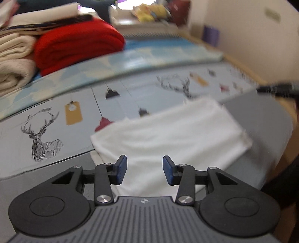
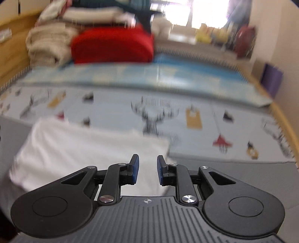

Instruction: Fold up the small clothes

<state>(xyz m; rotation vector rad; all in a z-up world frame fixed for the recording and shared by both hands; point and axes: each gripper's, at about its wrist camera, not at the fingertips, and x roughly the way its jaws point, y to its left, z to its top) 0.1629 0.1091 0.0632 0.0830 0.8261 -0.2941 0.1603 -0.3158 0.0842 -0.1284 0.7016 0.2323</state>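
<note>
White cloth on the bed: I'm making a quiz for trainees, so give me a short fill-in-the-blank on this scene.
1. The folded cloth lying under both tongs is ____.
2. The left tongs hold ____.
3. The mat is printed with a ____ head.
4. Beside the beige towels lies a ____ blanket.

Missing: white; nothing; deer; red

cream wall (image 1: 243, 37) on the right, bright window (image 2: 209, 13) glaring at the back, wooden bed frame (image 2: 13, 46), deer-print sheet (image 1: 130, 93), blue mat (image 2: 168, 78) beyond
</note>
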